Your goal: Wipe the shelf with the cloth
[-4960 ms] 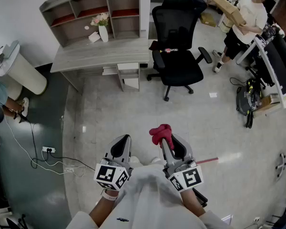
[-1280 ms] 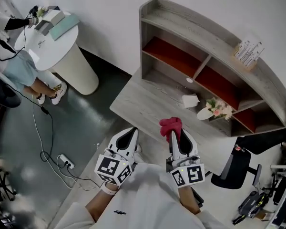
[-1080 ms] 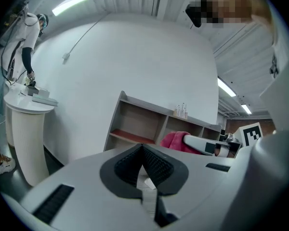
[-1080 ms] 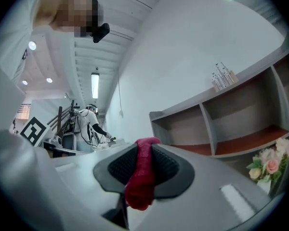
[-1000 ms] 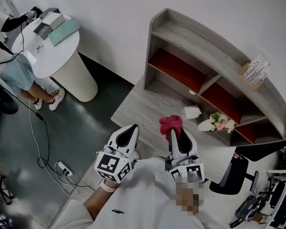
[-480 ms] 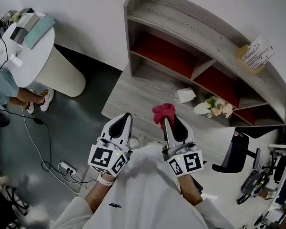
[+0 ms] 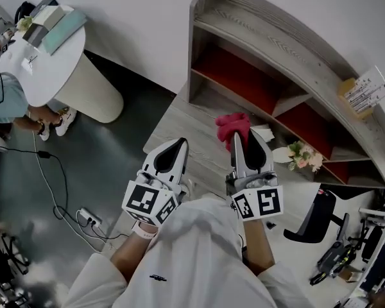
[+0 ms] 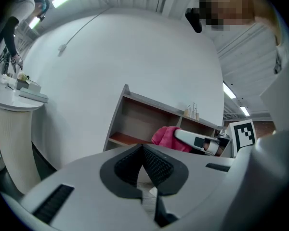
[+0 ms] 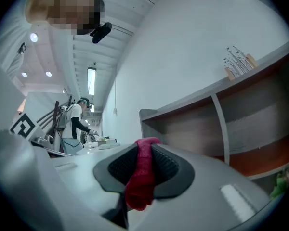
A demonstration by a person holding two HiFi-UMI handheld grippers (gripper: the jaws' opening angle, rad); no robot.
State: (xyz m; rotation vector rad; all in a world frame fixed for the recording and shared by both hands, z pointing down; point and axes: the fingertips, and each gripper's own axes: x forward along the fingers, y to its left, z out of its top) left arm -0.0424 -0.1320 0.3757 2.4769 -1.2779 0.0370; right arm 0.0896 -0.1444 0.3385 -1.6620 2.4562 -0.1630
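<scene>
A grey shelf unit (image 7: 269, 50) with red back panels stands on a grey desk (image 7: 186, 133). A red cloth (image 7: 233, 124) is bunched at the tip of my right gripper (image 7: 242, 136), which is shut on it and held over the desk just in front of the lower compartments. In the right gripper view the cloth (image 9: 142, 177) hangs between the dark pads (image 9: 166, 165), with the shelf (image 9: 216, 114) ahead. My left gripper (image 7: 173, 146) hovers beside it at the desk's front edge. Its jaws are shut with nothing between them, and its own view shows the cloth (image 8: 164, 136) to the right.
A white vase with flowers (image 7: 295, 154) and a white paper wad (image 7: 264, 133) sit on the desk by the lower compartments. A small box (image 7: 366, 92) is on the shelf top. A round white table (image 7: 48, 50), a person (image 7: 0, 101), floor cables (image 7: 90, 220) and a black chair (image 7: 308, 226) surround me.
Both grippers have come nearer the shelf, and the cloth now hangs over the desk close to the lower compartments. The right gripper's hold on the cloth is unchanged.
</scene>
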